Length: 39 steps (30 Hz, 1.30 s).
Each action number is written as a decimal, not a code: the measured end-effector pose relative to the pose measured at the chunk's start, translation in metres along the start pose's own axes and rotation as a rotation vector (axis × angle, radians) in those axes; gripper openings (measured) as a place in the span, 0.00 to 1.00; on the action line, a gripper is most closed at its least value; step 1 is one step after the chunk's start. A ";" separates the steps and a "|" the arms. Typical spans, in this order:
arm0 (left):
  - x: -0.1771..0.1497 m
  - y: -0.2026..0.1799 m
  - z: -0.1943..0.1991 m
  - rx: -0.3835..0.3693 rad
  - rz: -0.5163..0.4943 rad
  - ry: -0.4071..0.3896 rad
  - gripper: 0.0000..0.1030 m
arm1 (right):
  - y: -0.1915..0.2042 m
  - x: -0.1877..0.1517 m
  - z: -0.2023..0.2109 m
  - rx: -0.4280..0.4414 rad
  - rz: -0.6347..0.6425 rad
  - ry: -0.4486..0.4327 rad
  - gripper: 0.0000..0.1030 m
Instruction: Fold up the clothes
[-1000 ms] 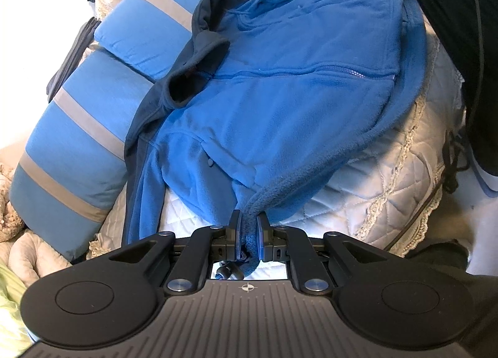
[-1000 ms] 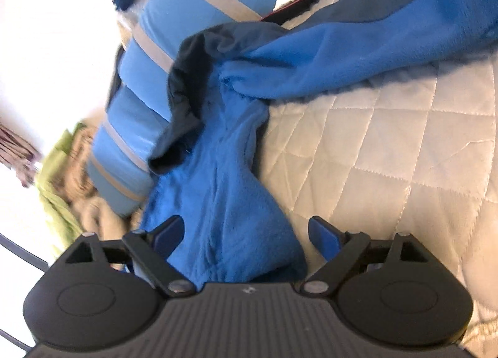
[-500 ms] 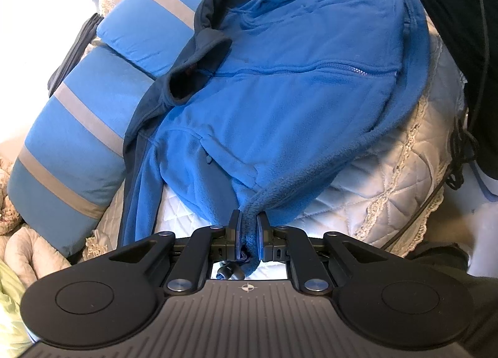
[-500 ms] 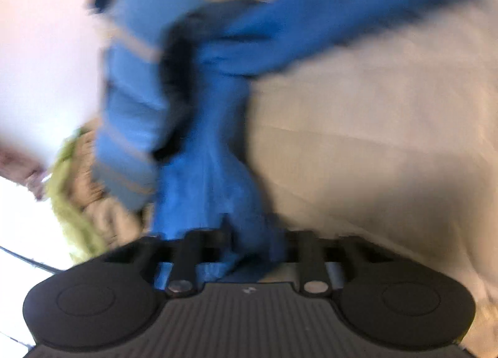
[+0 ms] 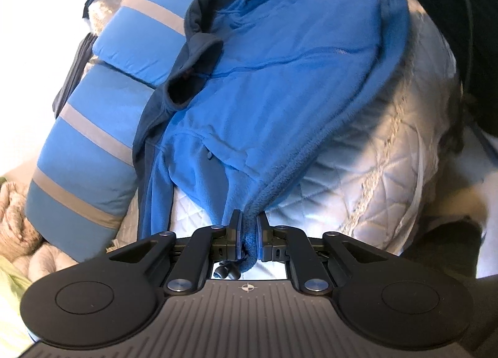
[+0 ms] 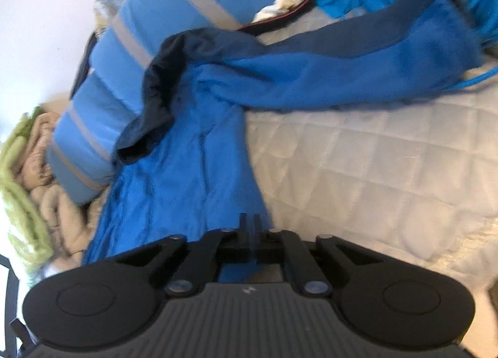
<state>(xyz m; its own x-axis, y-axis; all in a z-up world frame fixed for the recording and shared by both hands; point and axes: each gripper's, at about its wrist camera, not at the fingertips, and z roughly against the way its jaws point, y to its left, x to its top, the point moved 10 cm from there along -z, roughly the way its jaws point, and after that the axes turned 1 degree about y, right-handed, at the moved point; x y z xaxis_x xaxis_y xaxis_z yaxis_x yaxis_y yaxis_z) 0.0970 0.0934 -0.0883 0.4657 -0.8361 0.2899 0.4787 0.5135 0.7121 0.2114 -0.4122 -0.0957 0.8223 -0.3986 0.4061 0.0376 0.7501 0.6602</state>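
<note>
Evidently soft and floppy, the fleece jacket [image 5: 280,84] sprawls ahead of both grippers on the quilt [image 6: 389,171]; left gripper [image 5: 248,227] pinches its hem, right gripper [image 6: 250,227] its sleeve end.

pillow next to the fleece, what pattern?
Blue pillow with pale grey stripes across it, lying left of the blue fleece jacket. Clearest in the left wrist view.

Fleece jacket [image 5: 280,84] spread across frame centre on quilted bedspread [image 5: 382,165]; striped pillows [image 5: 93,127] left of it; crumpled blanket [image 6: 37,152] at far left.
</note>
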 end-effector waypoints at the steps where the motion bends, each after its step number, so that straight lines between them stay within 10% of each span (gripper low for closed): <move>1: -0.001 -0.002 -0.001 -0.001 -0.007 0.002 0.08 | -0.002 0.000 0.006 -0.013 0.010 -0.005 0.01; 8: -0.006 -0.009 -0.008 -0.011 -0.008 0.016 0.08 | -0.009 -0.006 0.017 0.082 0.002 -0.022 0.10; 12: -0.004 -0.008 -0.007 -0.008 -0.006 0.016 0.08 | -0.019 -0.006 -0.003 0.095 -0.029 -0.016 0.61; 18: -0.004 -0.009 -0.006 -0.006 -0.002 0.021 0.08 | -0.026 -0.007 -0.042 0.172 -0.065 0.012 0.72; 25: -0.005 -0.011 -0.010 -0.020 -0.008 0.037 0.08 | -0.018 -0.004 -0.081 0.294 -0.144 0.050 0.62; 27: -0.006 -0.011 -0.011 -0.021 -0.009 0.041 0.08 | -0.017 -0.005 -0.088 0.259 -0.143 0.065 0.17; 39: -0.020 -0.019 -0.019 -0.027 -0.071 0.099 0.08 | 0.001 -0.031 -0.058 0.140 -0.060 0.070 0.15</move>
<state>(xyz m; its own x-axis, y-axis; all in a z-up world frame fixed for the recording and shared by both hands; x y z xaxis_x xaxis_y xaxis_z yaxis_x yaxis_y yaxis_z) 0.0925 0.1034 -0.1198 0.5007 -0.8479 0.1742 0.5319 0.4601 0.7109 0.2185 -0.3684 -0.1445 0.8588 -0.3988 0.3216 0.0121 0.6434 0.7655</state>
